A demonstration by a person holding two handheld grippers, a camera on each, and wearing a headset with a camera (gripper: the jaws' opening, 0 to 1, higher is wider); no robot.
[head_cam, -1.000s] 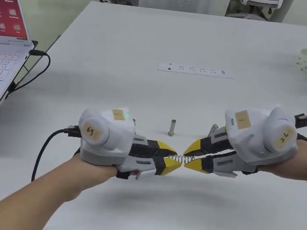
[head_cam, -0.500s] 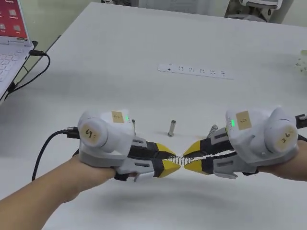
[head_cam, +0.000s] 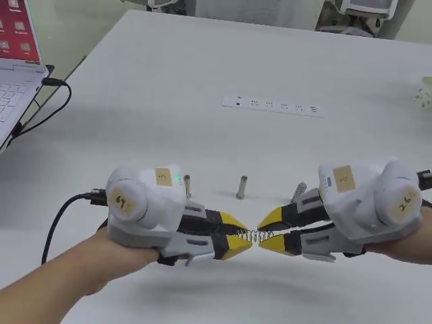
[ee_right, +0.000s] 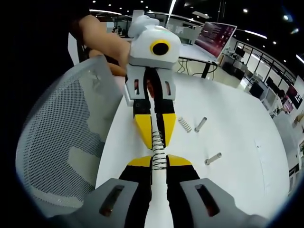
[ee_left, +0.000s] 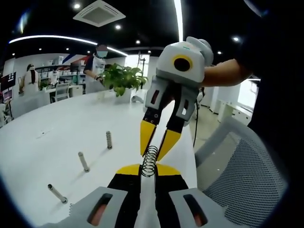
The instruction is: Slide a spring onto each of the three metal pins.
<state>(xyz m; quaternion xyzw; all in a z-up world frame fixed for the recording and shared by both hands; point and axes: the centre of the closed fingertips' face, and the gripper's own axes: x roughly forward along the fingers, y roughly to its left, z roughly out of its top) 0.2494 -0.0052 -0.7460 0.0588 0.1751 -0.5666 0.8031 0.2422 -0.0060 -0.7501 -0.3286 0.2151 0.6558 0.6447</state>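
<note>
A thin coiled wire spring (head_cam: 255,235) hangs level just above the white matte surface (head_cam: 202,74), stretched as a short bridge between the two grippers' pointed tips. The left gripper (head_cam: 241,236), a rounded white plastic shell with black jaws capped in yellow wedges, has its jaws drawn narrow on one end of the coil; the right gripper (head_cam: 268,234), of the same make, faces it nose to nose with jaws pinched on the other end. Beyond the tips, short cylindrical metal pins stand in a row on the surface: the left pin (head_cam: 187,185) and the middle pin (head_cam: 241,187) are smooth and upright, while the right pin (head_cam: 298,192) leans in the head view and looks ribbed in the left gripper view, as if wire is wound round it. Farther back lies a flat white power strip (head_cam: 273,105). At the surface's left edge sits an open silver laptop (head_cam: 13,67) with a looping black cable (head_cam: 57,101).
</note>
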